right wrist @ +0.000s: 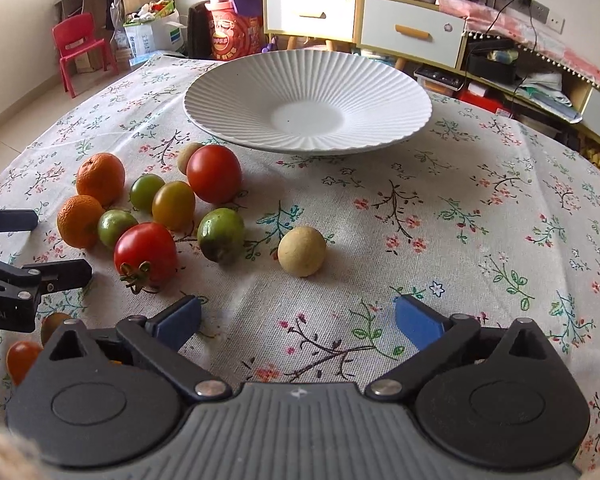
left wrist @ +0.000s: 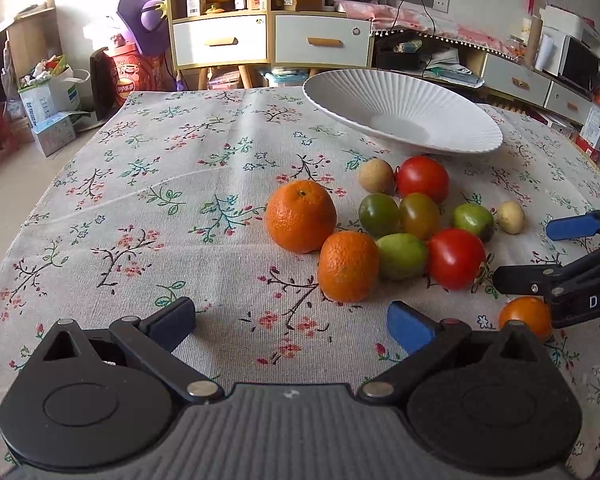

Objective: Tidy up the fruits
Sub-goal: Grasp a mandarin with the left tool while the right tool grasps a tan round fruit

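Fruits point(right wrist: 160, 208) clustered on tablecloth point(right wrist: 440, 220), before and left of plate point(right wrist: 308, 80).

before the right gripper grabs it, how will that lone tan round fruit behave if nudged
The tan fruit looks nearly spherical and stands apart on flat cloth, so it would probably roll. Its matte skin likely grips fine. It seems small, probably light. The right gripper is open.

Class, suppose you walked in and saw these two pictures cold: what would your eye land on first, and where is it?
Probably the big white ribbed plate, standing empty at the far side of the floral tablecloth. Next, the bright cluster of fruit in front of it: two oranges, red tomatoes and green ones bunched together. Both grippers, left and right, hang open over the cloth, holding nothing.
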Action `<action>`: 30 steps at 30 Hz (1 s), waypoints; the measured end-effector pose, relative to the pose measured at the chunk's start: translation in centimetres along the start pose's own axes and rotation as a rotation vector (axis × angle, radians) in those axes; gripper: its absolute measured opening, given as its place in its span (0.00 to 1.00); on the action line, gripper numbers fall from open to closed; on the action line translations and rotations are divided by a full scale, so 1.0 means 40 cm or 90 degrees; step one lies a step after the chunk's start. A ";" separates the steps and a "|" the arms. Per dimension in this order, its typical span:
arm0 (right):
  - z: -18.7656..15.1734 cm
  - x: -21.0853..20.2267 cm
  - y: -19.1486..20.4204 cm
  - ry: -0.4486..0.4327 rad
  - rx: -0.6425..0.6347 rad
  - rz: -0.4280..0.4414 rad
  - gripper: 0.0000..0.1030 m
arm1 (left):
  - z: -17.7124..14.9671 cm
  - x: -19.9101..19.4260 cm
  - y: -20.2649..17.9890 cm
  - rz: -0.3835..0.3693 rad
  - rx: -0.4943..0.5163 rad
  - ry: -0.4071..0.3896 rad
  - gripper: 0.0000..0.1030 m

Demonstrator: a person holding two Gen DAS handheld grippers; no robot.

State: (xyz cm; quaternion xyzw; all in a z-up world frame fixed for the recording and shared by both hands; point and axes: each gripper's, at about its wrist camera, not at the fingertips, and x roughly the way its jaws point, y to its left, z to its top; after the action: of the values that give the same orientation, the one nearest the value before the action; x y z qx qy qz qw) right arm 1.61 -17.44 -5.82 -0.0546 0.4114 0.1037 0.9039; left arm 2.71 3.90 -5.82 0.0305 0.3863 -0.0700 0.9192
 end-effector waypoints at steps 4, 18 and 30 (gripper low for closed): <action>0.013 0.002 -0.003 0.014 -0.011 0.005 1.00 | 0.004 0.002 -0.002 0.002 -0.002 -0.005 0.92; 0.025 -0.006 0.002 -0.041 -0.022 -0.001 0.58 | 0.013 -0.008 -0.004 -0.029 -0.022 -0.043 0.45; 0.034 -0.005 0.002 -0.058 -0.017 -0.002 0.30 | 0.017 -0.017 0.005 -0.054 -0.051 -0.046 0.26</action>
State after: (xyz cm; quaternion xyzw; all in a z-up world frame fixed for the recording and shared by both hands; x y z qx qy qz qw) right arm 2.45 -17.13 -4.79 -0.0623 0.3681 0.1098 0.9212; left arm 2.76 4.11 -4.83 -0.0255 0.3565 -0.0940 0.9292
